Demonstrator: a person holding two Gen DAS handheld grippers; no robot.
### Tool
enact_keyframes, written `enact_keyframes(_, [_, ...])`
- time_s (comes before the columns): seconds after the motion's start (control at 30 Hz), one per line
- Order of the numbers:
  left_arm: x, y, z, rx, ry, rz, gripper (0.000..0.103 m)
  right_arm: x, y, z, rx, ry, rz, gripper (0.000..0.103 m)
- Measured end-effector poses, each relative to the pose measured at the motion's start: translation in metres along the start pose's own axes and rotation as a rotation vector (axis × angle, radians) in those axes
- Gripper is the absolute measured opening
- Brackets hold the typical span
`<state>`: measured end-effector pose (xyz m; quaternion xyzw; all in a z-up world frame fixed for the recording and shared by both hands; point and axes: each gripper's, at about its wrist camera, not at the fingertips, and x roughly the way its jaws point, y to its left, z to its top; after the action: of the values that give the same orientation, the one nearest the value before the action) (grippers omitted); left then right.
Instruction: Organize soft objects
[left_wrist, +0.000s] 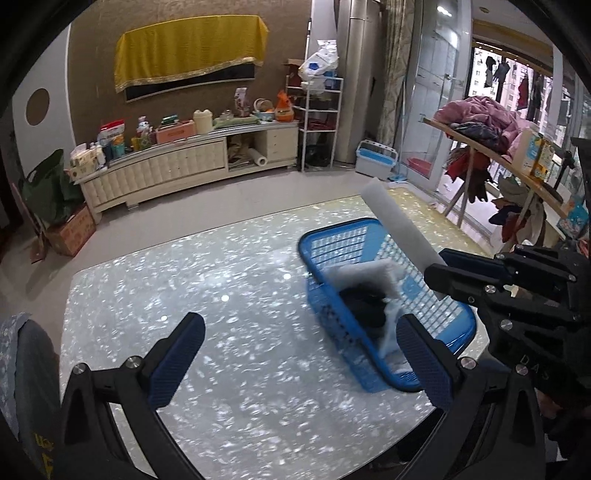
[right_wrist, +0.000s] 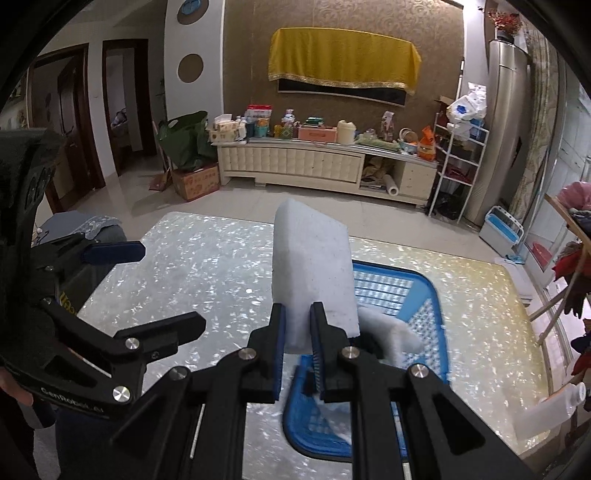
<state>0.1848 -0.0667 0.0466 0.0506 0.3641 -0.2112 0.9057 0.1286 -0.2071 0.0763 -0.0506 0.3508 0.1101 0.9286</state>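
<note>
Presently, entries as follows.

Right gripper (right_wrist: 298, 332): its blue-padded jaws are standing narrow and pinching the lower end of a white foam slab (right_wrist: 312, 266). In the left wrist view the same gripper (left_wrist: 436, 275) is coming in from the right edge with the slab (left_wrist: 399, 225) rising from it up and to the left.

White foam slab: it is being held clear of the table, above the near rim of the basket, its far end tilted up and away from the camera.

Left gripper (left_wrist: 299, 354): its jaws are standing wide with nothing between the pads; the speckled tabletop is showing through the gap. In the right wrist view it (right_wrist: 166, 288) is sitting at the left, apart from the slab.

Blue basket (left_wrist: 317, 240): a slatted plastic basket is resting on the table to the right of centre. Its rim (right_wrist: 424, 280) is showing below and behind the held slab.

Basket contents: a second white foam piece (left_wrist: 364, 277) is lying inside on top of something dark (left_wrist: 360, 306); what the dark thing is I cannot tell through the blur. More pale soft material (right_wrist: 391, 334) is lying at the basket's near end.

Table (left_wrist: 184, 280): a glossy white-flecked top is carrying the basket.

Background: a cream cabinet (right_wrist: 295, 162) is standing against the far wall under a yellow cloth (right_wrist: 343, 59).
</note>
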Motion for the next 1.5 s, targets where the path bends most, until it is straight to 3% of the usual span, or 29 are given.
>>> enact_keyframes(0.3, [0.035,-0.033,0.006,0.043,0.039,-0.04,0.103,-0.005,-0.029,-0.017,0.043,0.02,-0.07,0.013])
enact_keyframes(0.67, [0.085,-0.041,-0.01,0.037,0.138,-0.067,0.103,0.037,-0.049,-0.05,0.123,0.172,-0.124,0.013])
enact_keyframes(1.07, [0.103,-0.041,-0.024,0.044,0.187,-0.063,0.103,0.06,-0.05,-0.07,0.148,0.276,-0.08,0.016])
enact_keyframes(1.2, [0.102,-0.038,-0.026,0.026,0.193,-0.082,0.103,0.061,-0.052,-0.071,0.182,0.28,-0.039,0.025])
enact_keyframes(1.27, [0.1,-0.038,-0.027,0.021,0.192,-0.079,0.103,0.059,-0.055,-0.072,0.193,0.283,-0.036,0.042])
enact_keyframes(1.3, [0.099,-0.037,-0.028,0.019,0.191,-0.079,0.103,0.057,-0.055,-0.072,0.196,0.284,-0.034,0.058])
enact_keyframes(1.33, [0.098,-0.037,-0.028,0.013,0.189,-0.08,0.103,0.055,-0.055,-0.072,0.199,0.281,-0.033,0.068])
enact_keyframes(1.47, [0.087,-0.036,-0.032,-0.007,0.175,-0.096,0.103,0.044,-0.055,-0.075,0.198,0.257,-0.052,0.074])
enact_keyframes(1.5, [0.083,-0.036,-0.033,-0.008,0.167,-0.1,0.103,0.04,-0.056,-0.076,0.21,0.247,-0.051,0.081])
